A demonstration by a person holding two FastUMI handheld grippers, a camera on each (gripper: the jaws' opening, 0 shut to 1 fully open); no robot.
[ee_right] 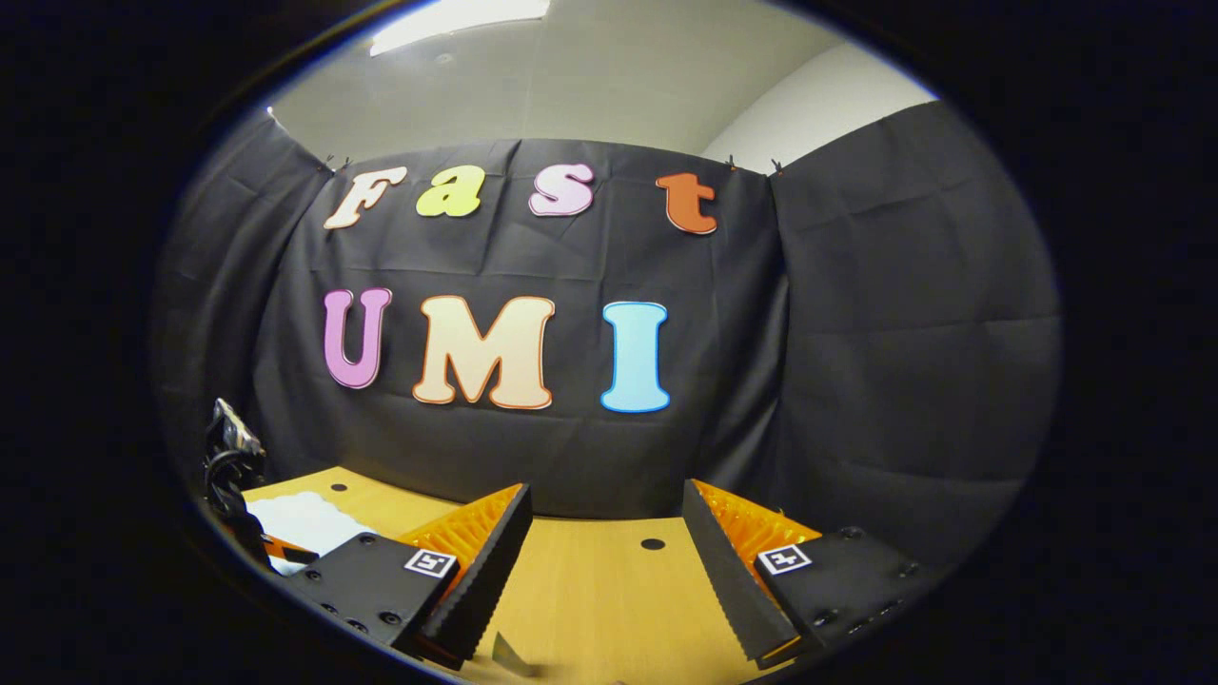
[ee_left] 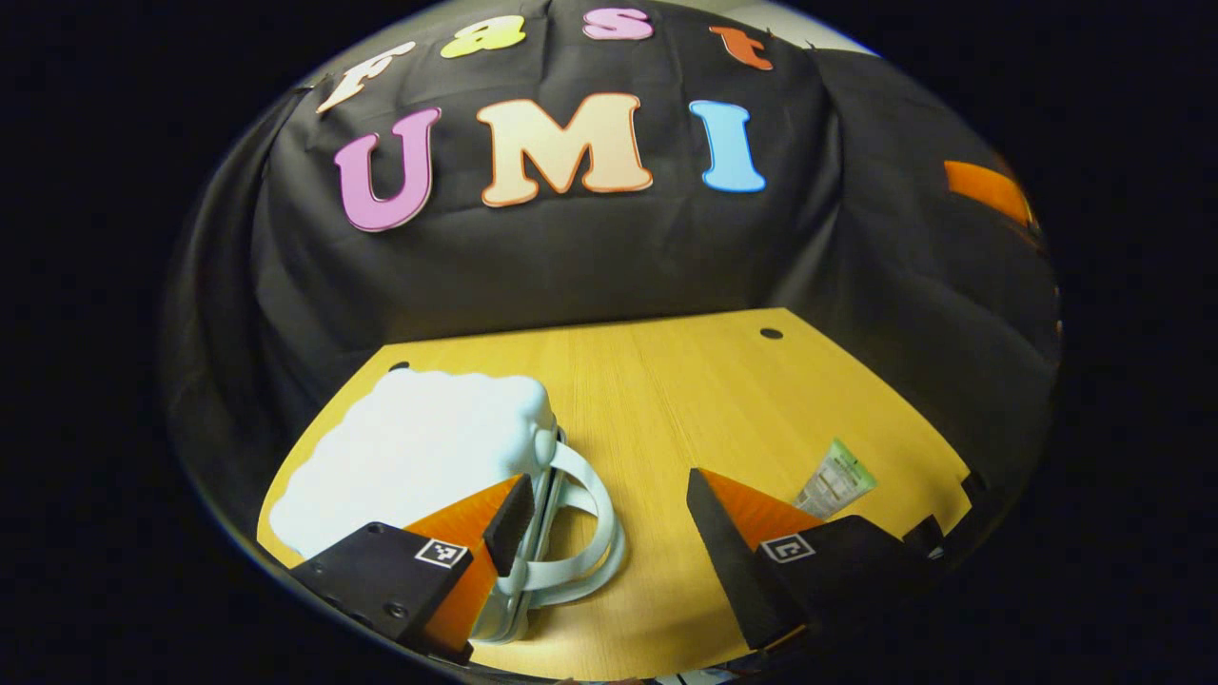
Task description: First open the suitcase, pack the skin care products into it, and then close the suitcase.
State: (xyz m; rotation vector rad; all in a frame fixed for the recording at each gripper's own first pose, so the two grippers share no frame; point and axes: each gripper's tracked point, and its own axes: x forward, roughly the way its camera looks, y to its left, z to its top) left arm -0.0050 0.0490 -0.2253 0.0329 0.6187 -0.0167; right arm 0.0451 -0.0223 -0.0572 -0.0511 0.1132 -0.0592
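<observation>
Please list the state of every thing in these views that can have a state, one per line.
White hard-shell suitcase: closed, lying flat on the yellow wooden table, white handle toward the camera.
Green-and-white skin care tube: lying on the table, not yet packed.
Left claw: open, holding nothing, one finger over the suitcase edge by the handle.
Right claw: open, empty, above the table.

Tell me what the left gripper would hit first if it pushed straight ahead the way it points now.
Probably bare table. The left gripper is open, with the white suitcase and its handle at one finger and the skincare tube beyond the other. The line between looks free up to the booth wall, though depth is unclear.
</observation>
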